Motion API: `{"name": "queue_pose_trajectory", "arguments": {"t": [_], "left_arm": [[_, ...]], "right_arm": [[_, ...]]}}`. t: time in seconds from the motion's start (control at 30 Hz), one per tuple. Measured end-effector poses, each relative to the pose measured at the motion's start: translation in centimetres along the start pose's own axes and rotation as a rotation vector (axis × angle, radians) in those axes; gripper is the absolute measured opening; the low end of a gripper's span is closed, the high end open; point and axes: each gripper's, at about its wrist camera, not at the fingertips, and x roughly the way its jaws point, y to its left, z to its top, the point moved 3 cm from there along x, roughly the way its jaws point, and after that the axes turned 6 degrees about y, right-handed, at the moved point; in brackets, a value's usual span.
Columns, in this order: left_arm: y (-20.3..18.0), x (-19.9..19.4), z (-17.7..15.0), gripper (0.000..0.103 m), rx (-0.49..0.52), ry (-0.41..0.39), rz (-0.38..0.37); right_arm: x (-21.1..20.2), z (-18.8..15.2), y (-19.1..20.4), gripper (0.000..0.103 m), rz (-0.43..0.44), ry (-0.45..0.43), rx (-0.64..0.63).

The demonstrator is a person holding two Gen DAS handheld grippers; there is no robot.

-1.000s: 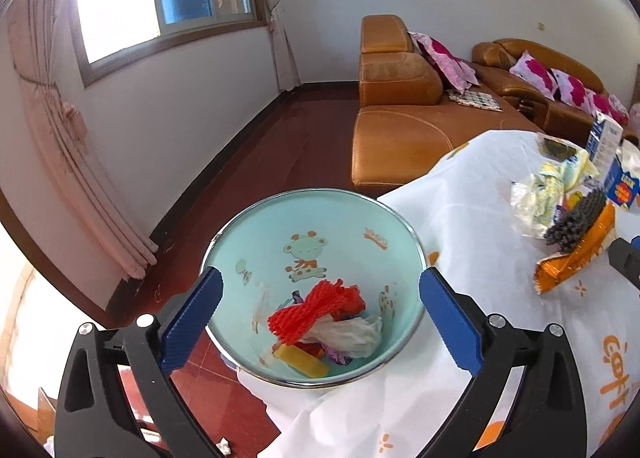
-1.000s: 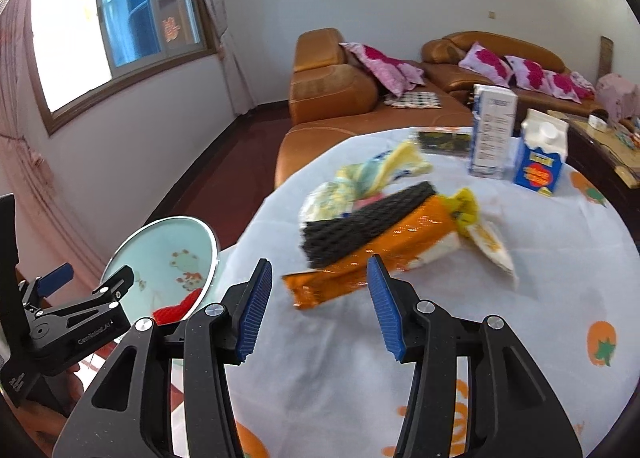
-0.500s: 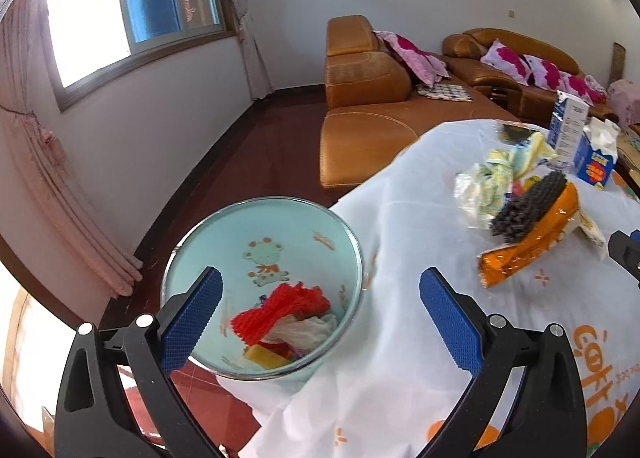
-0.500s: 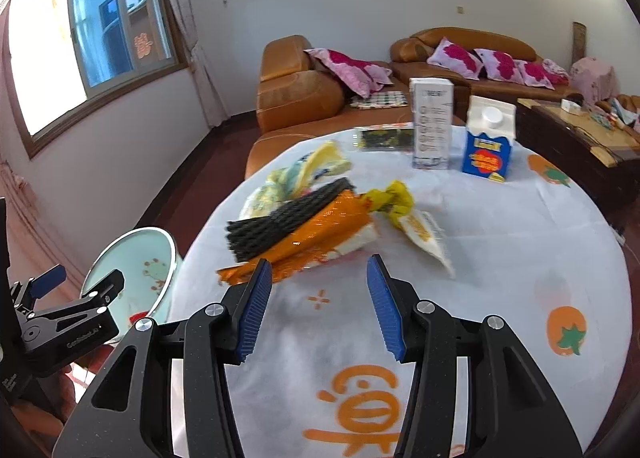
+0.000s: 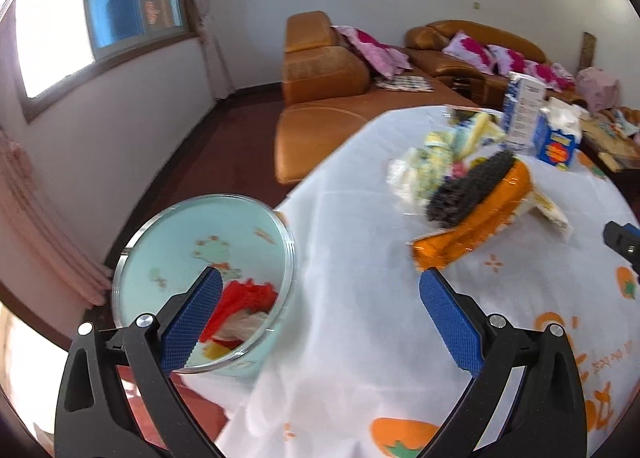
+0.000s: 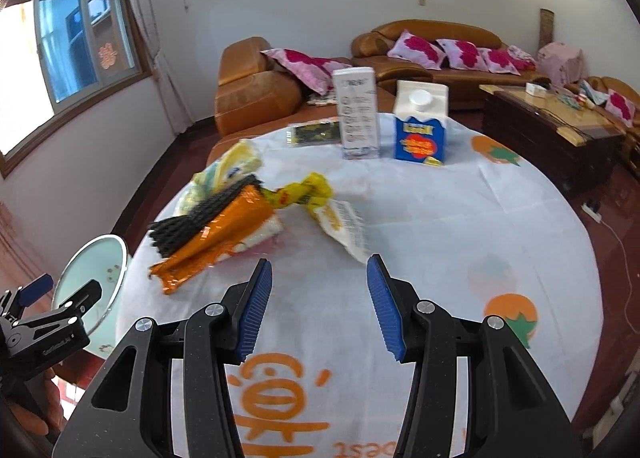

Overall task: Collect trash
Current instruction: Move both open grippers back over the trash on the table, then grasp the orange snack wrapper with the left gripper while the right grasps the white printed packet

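A pale blue bin (image 5: pixel 168 242) stands off the table's left edge with red netting (image 5: pixel 244 298) and other scraps inside; it also shows in the right wrist view (image 6: pixel 94 258). A heap of trash lies on the white tablecloth: an orange wrapper (image 6: pixel 216 238), black foam netting (image 6: pixel 200 214), yellow wrappers (image 6: pixel 304 190) and a crumpled bag (image 6: pixel 224 170). The heap also shows in the left wrist view (image 5: pixel 476 210). My left gripper (image 5: pixel 316 318) is open and empty, between bin and heap. My right gripper (image 6: pixel 318 298) is open and empty, short of the heap.
A tall white carton (image 6: pixel 358 114), a blue milk carton (image 6: pixel 420 126) and a dark packet (image 6: pixel 314 134) stand at the table's far side. Orange sofas (image 6: pixel 260 98) and a wooden coffee table (image 6: pixel 548 126) lie beyond. The table edge (image 5: pixel 256 394) drops off beside the bin.
Both grippers have drawn back and swung right. The bin has slid to the left of the left view and the trash heap sits farther from the right gripper.
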Motion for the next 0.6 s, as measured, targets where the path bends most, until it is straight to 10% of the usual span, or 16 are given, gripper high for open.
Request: {"name": "queue_pose_trajectory", "arguments": {"t": [0.6], "left_arm": [[-7.4, 6.8, 2.1, 0.079, 0.116, 0.080, -0.252]], "right_arm": [[1.3, -0.1, -4.5, 0.050, -0.030, 0.029, 0.066]]}}
